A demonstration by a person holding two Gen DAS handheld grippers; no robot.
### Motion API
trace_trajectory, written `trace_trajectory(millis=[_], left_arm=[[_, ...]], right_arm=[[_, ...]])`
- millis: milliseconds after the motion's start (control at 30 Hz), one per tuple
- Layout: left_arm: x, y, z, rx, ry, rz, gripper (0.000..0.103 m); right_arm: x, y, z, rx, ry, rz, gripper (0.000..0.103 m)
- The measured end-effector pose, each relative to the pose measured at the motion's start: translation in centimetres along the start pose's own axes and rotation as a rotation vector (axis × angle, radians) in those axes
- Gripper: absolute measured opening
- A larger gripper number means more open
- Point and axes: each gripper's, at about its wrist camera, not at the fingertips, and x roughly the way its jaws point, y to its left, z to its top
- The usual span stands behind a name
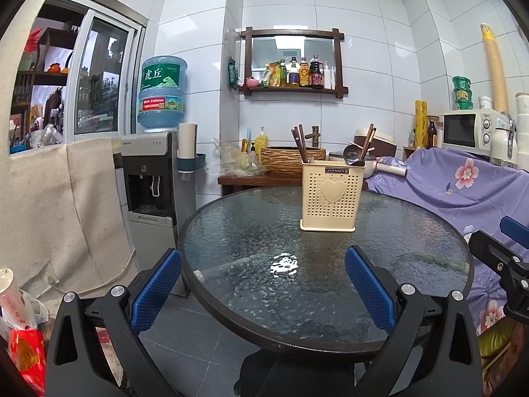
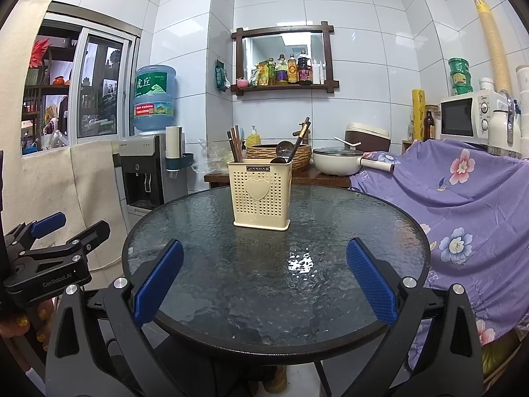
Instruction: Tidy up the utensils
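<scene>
My left gripper (image 1: 263, 284) is spread wide and holds nothing; it hangs over the near edge of the round glass table (image 1: 429, 264). My right gripper (image 2: 264, 281) is also spread wide and empty, over the same edge. The cream utensil holder (image 2: 263, 193), with a heart on its front, stands upright on the far part of the table, well apart from both grippers. In it stand dark chopsticks (image 2: 235, 145) on the left side, and a metal ladle (image 2: 284, 148) with more chopsticks on the right side.
</scene>
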Motion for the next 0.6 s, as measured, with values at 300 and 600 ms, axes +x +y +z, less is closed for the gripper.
trace_trajectory(millis=[300, 600], left_arm=[[0.13, -0.09, 0.06, -0.008, 0.012, 0.004, 0.097], [0.12, -0.09, 0.03, -0.006, 0.014, 0.004, 0.097]], right_arm=[[-0.01, 0.04, -0.01, 0.0, 0.003, -0.001, 0.097], [0.04, 0.05, -0.01, 0.0, 0.005, 0.001, 0.097]])
